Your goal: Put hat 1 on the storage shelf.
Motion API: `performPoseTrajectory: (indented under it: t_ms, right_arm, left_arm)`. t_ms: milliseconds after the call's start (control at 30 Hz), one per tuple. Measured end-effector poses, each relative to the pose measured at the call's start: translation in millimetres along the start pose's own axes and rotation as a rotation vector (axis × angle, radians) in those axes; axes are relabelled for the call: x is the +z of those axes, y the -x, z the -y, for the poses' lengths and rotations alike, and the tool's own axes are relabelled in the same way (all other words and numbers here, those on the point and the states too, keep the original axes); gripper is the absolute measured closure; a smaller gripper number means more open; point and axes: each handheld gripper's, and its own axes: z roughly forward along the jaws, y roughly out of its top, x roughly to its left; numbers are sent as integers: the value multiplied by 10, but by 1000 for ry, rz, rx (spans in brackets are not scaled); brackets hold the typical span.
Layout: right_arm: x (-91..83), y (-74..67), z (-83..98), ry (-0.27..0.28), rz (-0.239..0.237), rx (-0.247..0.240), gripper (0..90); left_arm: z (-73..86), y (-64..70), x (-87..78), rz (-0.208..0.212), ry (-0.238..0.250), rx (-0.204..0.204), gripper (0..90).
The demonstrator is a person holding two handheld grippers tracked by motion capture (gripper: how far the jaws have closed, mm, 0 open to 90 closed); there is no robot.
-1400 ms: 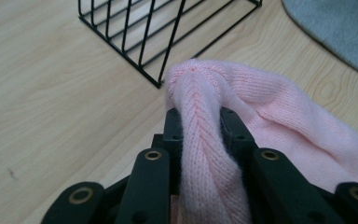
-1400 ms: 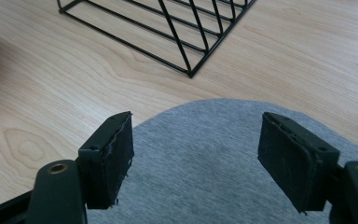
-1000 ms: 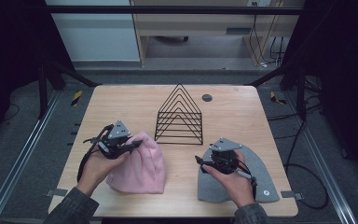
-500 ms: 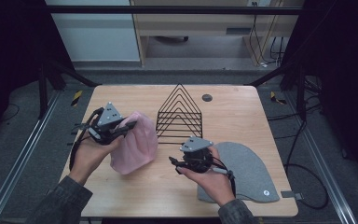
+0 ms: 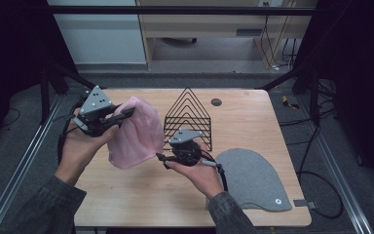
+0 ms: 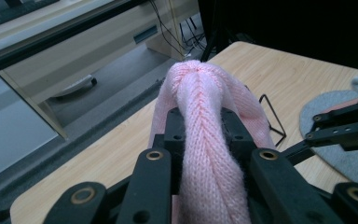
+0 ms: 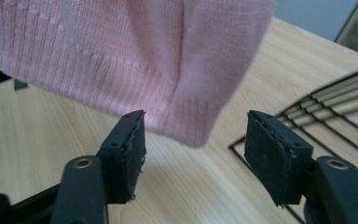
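Observation:
My left gripper (image 5: pixel 126 113) is shut on the crown of a pink knit hat (image 5: pixel 136 131), which hangs off the table with its ribbed hem down. In the left gripper view the hat (image 6: pixel 200 93) is bunched between the jaws of that gripper (image 6: pixel 204 126). My right gripper (image 5: pixel 161 160) is open just below the hat's hem. In the right gripper view its jaws (image 7: pixel 193 144) have just been closing a little. The hem (image 7: pixel 121 56) hangs at the pad tips, unpressed. A grey hat (image 5: pixel 253 178) lies flat at the table's front right.
A black wire rack (image 5: pixel 190 114) of nested triangles stands at the table's middle, right behind my right gripper. A small dark round disc (image 5: pixel 216 102) lies near the far edge. The wooden table (image 5: pixel 141 200) has bare room at front left. Cables hang off the right side.
My left gripper has lifted the pink hat up off the table. My right gripper has left the grey hat and moved left to the pink hat's hem.

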Motion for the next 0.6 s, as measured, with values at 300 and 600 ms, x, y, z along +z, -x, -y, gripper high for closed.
performPoseTrajectory:
  t_ms: [300, 600]
  right_arm:
    - [128, 75, -189, 18, -61, -8, 516]
    - [-111, 276, -386, 19, -49, -60, 827]
  left_arm:
    - [-109, -52, -114, 7, 39, -20, 756]
    - [-198, -316, -36, 19, 54, -47, 749]
